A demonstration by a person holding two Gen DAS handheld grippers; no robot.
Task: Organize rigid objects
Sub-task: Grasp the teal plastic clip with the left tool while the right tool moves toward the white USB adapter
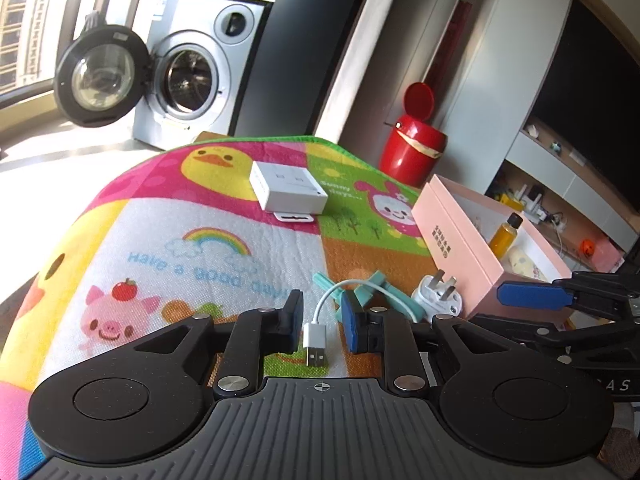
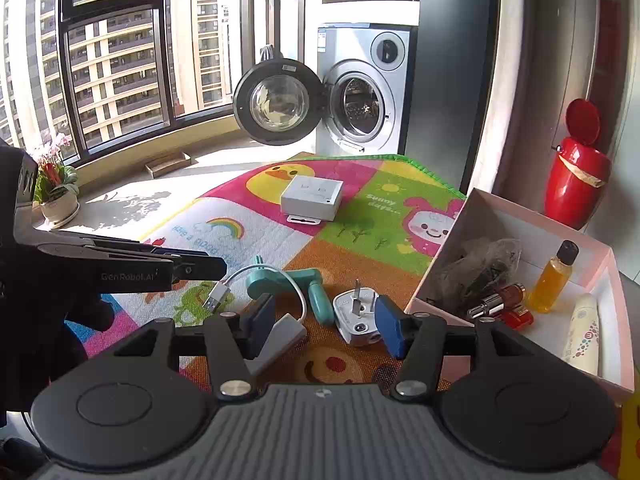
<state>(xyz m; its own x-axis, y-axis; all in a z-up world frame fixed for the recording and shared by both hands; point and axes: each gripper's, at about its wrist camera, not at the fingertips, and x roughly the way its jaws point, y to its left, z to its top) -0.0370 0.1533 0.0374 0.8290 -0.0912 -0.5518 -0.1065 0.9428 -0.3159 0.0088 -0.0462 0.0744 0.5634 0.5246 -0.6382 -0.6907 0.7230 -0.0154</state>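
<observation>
On the cartoon mat (image 1: 192, 236) (image 2: 384, 264) lie a white cable with a USB plug (image 1: 314, 346) (image 2: 216, 300), a teal plastic piece (image 1: 378, 282) (image 2: 280, 278), a white wall plug (image 1: 438, 292) (image 2: 356, 314) and a grey hub (image 2: 280, 338). My left gripper (image 1: 324, 322) hovers over the USB plug, jaws a narrow gap apart and holding nothing. My right gripper (image 2: 324, 326) stands open just above the wall plug and the teal piece, with nothing gripped. Farther back sits a white box (image 1: 288, 192) (image 2: 312, 198).
A pink open box (image 1: 452, 240) (image 2: 532, 224) stands at the mat's right edge with an orange bottle (image 2: 554, 280), small tubes and a crumpled bag inside. Behind are a red bin (image 1: 412, 148) (image 2: 576, 180), a washing machine (image 2: 360, 100) with its door open, and a potted plant (image 2: 58, 200).
</observation>
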